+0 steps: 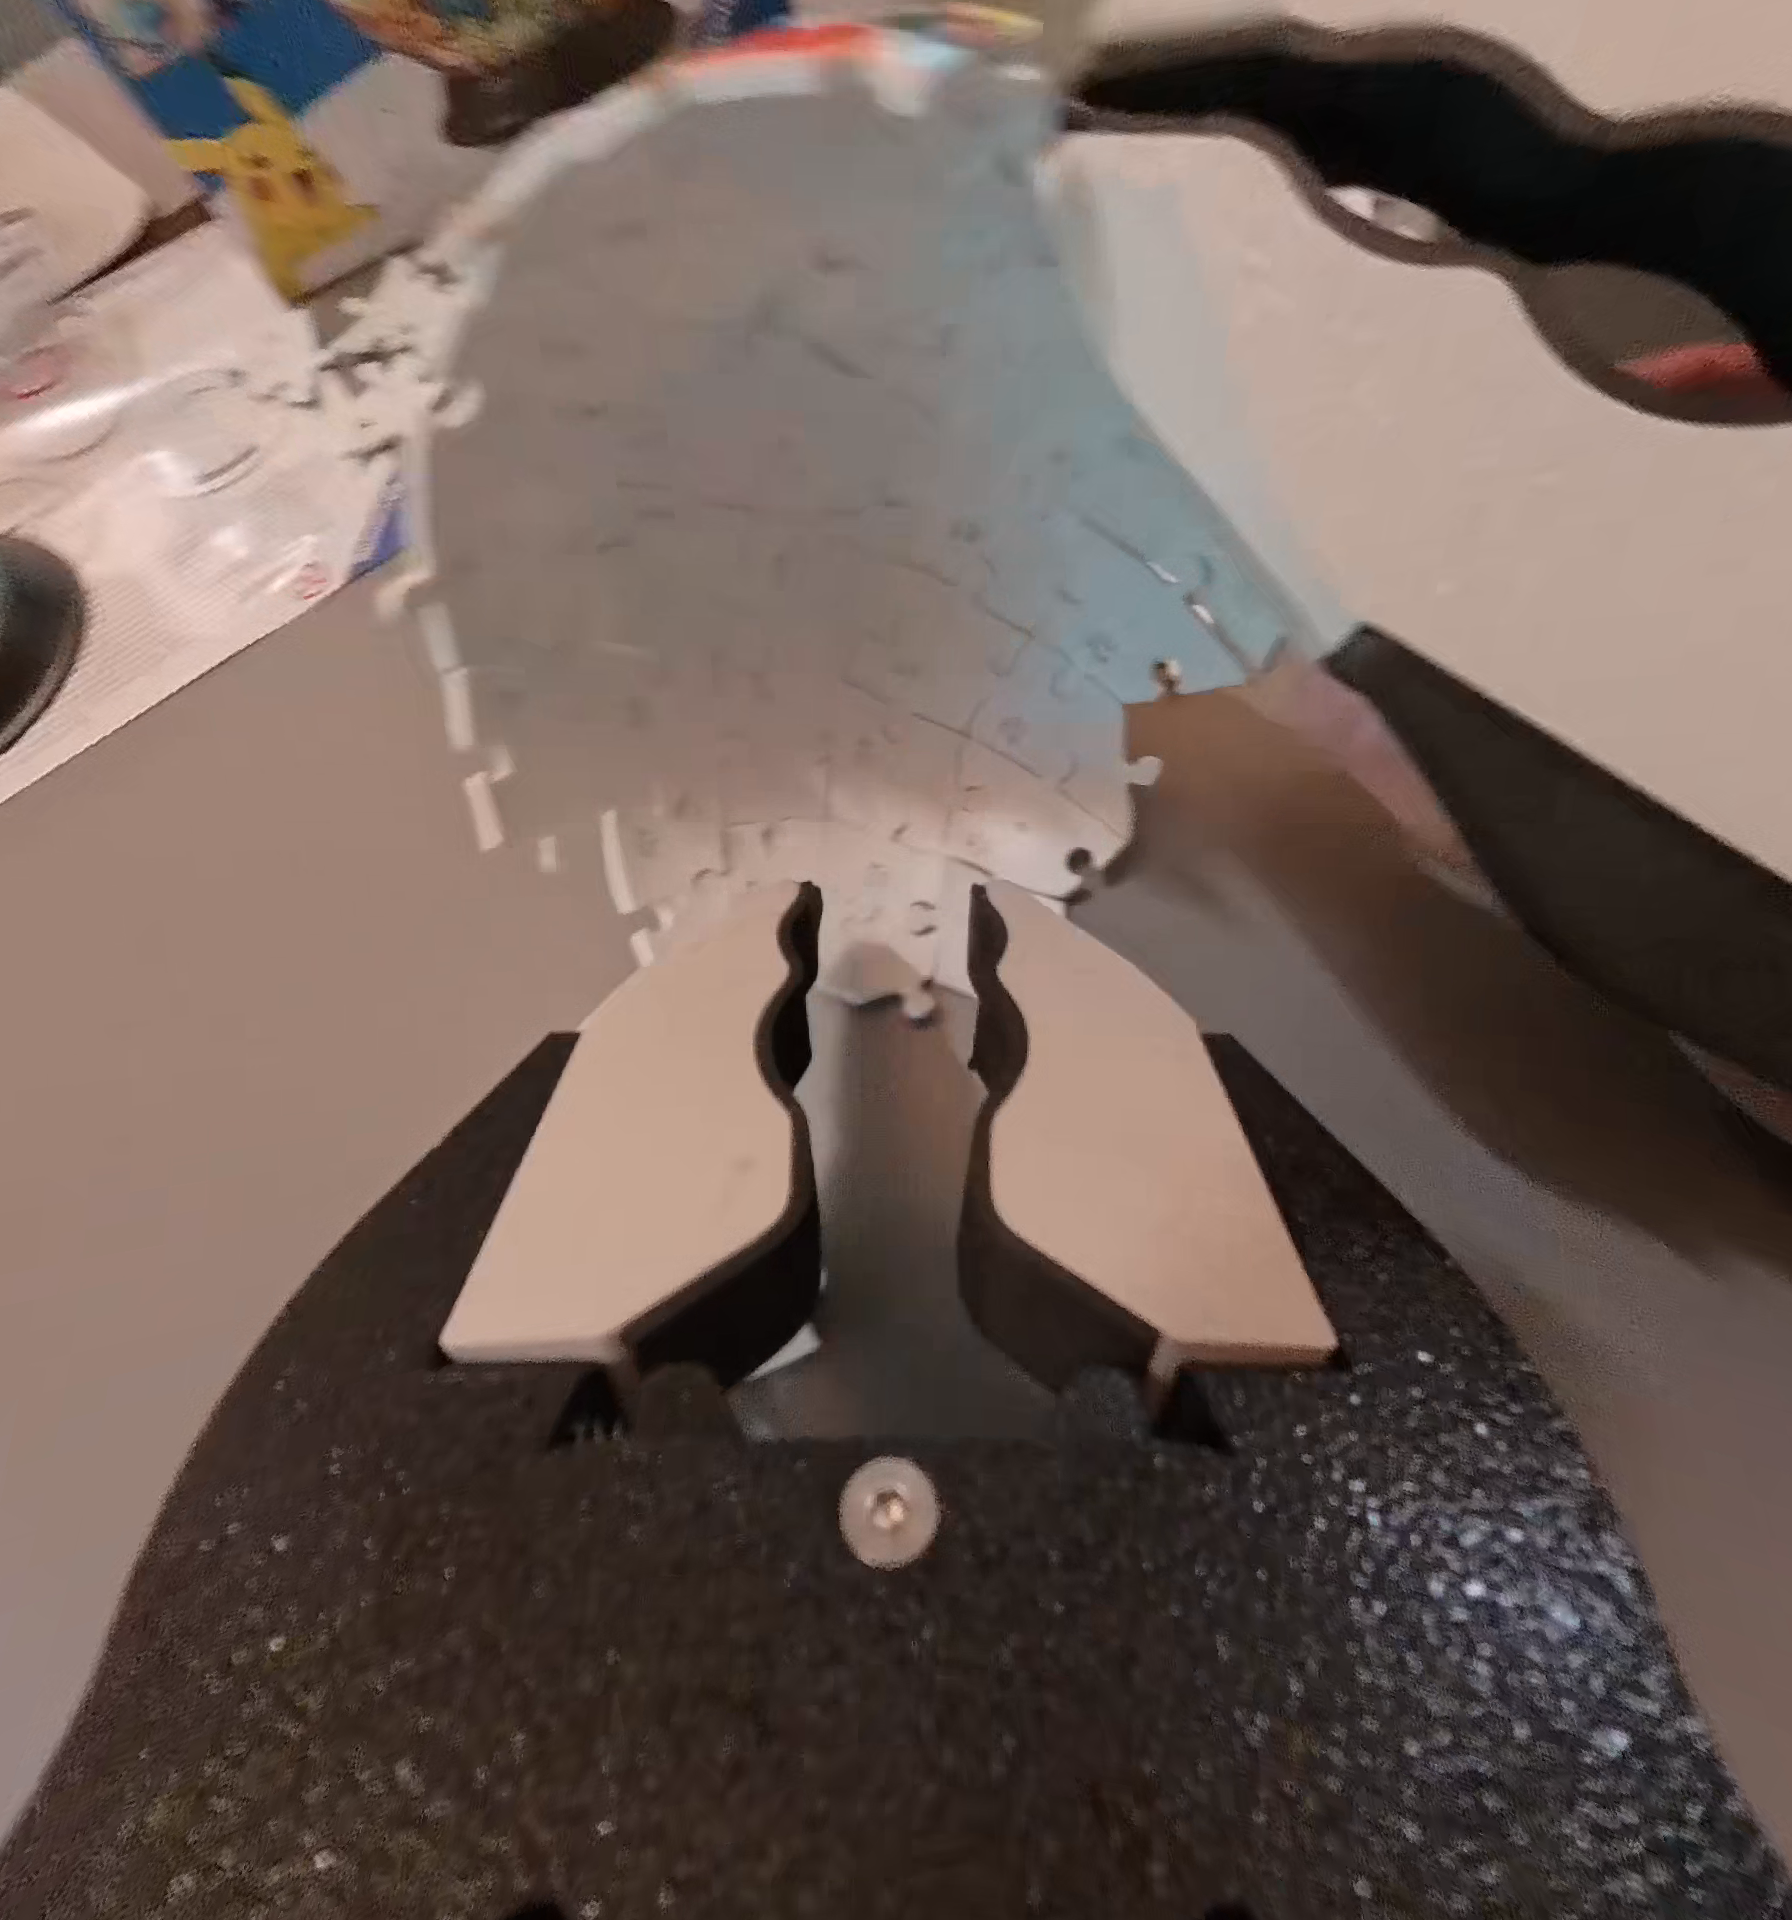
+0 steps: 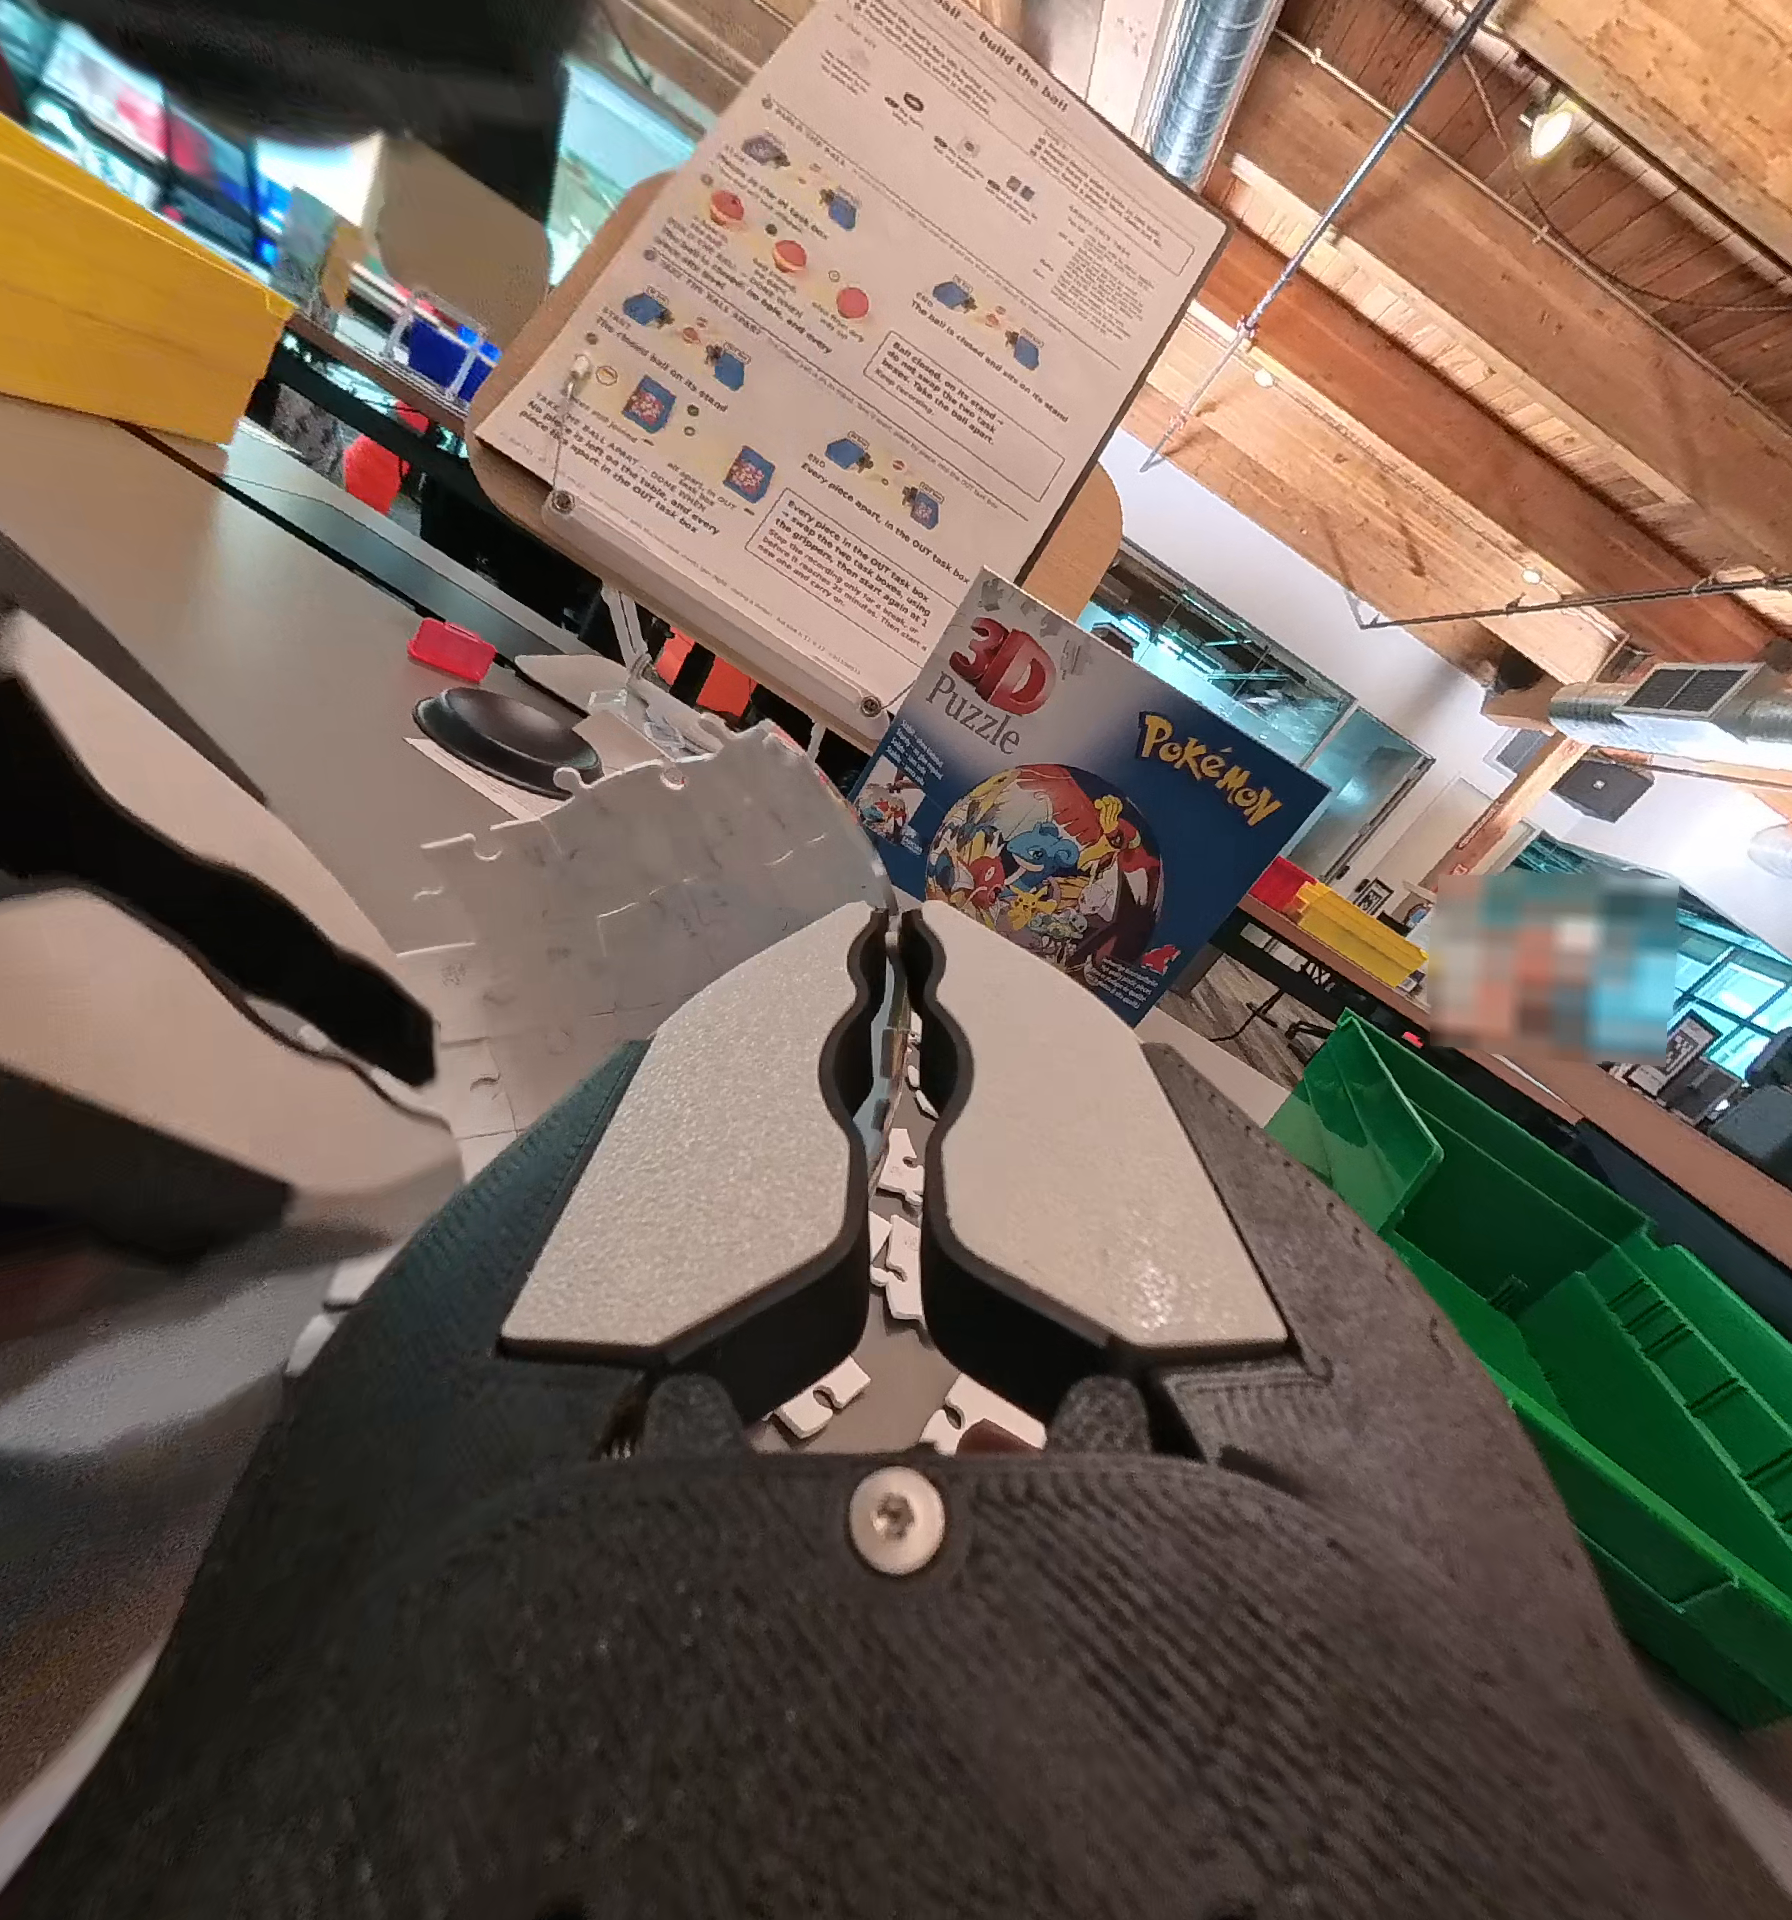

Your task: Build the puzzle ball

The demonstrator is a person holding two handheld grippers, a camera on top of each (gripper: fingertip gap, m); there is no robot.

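Pinching the rim of the puzzle ball section (image 2: 653, 883), the right claw (image 2: 894, 920) has its fingers pressed nearly together on the thin curved edge. The section is a grey, partly assembled shell of interlocked pieces, held off the surface (image 2: 248, 623) with its concave, unprinted side facing the left wrist camera.

The left claw (image 1: 890, 904) is spread, with a clear gap between its fingers. The shell's lower jagged edge (image 1: 871, 873) sits just at the fingertips; whether they touch it cannot be told because of blur.

The shell's left edge is toothed with protruding tabs. Loose pieces (image 2: 897, 1236) lie on the surface below the right claw. Bare surface lies open to the left and below the shell in the left wrist view.

A black stand ring (image 2: 507, 727), the puzzle box (image 2: 1079, 831) and an instruction sheet (image 2: 830, 312) stand beyond. Green bins (image 2: 1598, 1299) border the right side.
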